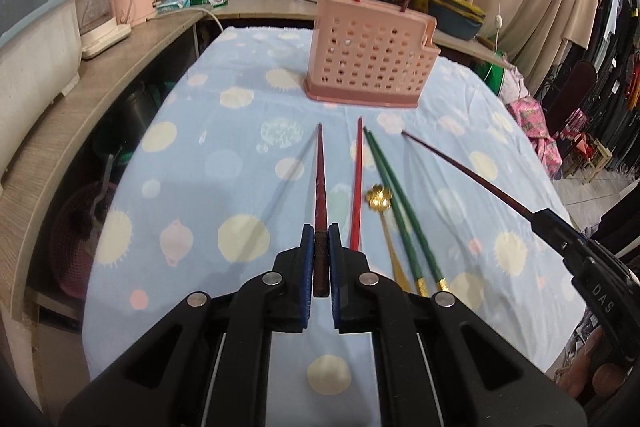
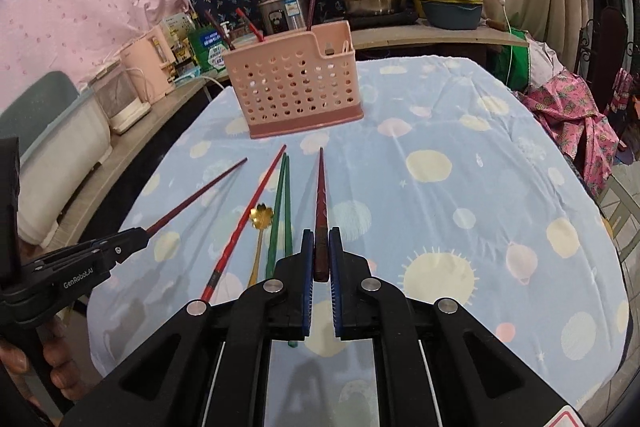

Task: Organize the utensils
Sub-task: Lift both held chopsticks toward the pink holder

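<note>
Both pairs of fingers are clamped: the left gripper [image 1: 320,247] holds one dark chopstick [image 1: 319,179] by its thick end, the right gripper [image 2: 320,251] its mate [image 2: 321,187]. Both tips point to the far holder [image 2: 296,87]. Each looks light, stiff and slippery, likely to pivot. A red chopstick [image 2: 248,215], spoon [image 2: 260,227] and green pair [image 2: 280,207] lie between.

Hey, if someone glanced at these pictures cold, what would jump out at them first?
Probably the two grippers, each clamped on a dark red chopstick: the left gripper and right gripper, both pointing toward the pink holder at the far end of the blue cloth. Between them lie a red chopstick, two green chopsticks and a gold spoon.
</note>
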A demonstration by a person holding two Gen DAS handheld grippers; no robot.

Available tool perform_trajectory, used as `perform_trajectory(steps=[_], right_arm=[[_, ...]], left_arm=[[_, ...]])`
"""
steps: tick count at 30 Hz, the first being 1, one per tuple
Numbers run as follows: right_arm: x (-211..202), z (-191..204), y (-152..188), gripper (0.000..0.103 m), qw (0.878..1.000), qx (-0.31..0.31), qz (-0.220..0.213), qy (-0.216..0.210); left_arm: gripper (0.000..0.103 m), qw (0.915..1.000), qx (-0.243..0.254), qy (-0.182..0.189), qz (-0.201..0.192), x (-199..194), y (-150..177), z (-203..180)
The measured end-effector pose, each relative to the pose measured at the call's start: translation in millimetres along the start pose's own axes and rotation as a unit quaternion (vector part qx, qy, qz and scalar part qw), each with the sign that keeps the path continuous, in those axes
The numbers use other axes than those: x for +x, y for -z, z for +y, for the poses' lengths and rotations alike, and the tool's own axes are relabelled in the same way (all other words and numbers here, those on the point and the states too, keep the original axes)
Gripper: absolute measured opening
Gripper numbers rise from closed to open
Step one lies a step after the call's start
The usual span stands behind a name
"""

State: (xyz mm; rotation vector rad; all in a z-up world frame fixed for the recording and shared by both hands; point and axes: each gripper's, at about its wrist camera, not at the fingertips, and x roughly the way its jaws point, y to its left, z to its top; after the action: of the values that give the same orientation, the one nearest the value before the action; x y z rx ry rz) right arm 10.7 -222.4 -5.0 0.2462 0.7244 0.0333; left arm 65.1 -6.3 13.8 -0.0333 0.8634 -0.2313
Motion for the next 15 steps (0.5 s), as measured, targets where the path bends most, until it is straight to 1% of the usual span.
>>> perform_trajectory(steps=[6,11,15], right_arm=[[-23.0,-5.6,-38.3,0.008,0.999,0.013,-0.049,-0.008],[-35.5,-7.8,-75.4,0.007,0.996,0.021,-0.088,-0.009],[-39.6,-7.6,-103.5,0.007,0.993,0.026,-0.112,-0.017]], left_arm=[[0.007,0.9992,-0.003,0.003,-0.039,-20.8,-34.2,-1.3],[0.007,0.9966,-0.007,0.010,-0.081,-35.3,-74.3,-3.1],[0.007,0.9944,-0.005,0.011,-0.105,-40.9,-103.6,-6.5]])
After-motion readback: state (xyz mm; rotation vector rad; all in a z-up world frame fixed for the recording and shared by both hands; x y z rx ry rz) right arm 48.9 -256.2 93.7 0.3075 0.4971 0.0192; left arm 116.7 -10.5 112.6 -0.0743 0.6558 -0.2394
